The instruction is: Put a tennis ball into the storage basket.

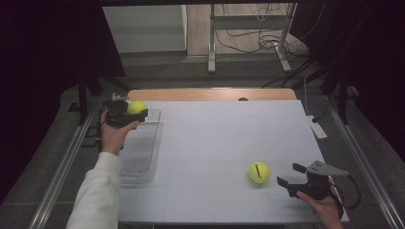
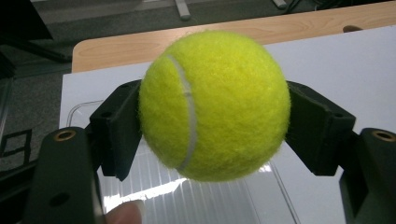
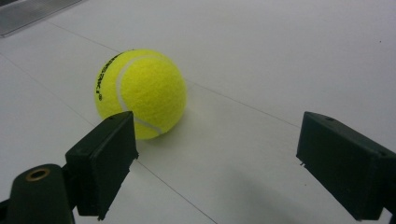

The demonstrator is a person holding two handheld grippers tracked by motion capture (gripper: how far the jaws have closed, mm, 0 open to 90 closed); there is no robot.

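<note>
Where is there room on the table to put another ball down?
The middle of the white table, between the clear tray and the loose tennis ball, is bare. It is crowded by the tray's far end, where the left gripper holds a tennis ball.

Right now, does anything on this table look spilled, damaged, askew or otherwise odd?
Nothing stands out. The left tool holds one tennis ball squarely above the clear tray at the table's left edge. The second tennis ball sits intact on the white tabletop, just ahead of the open right tool.
</note>
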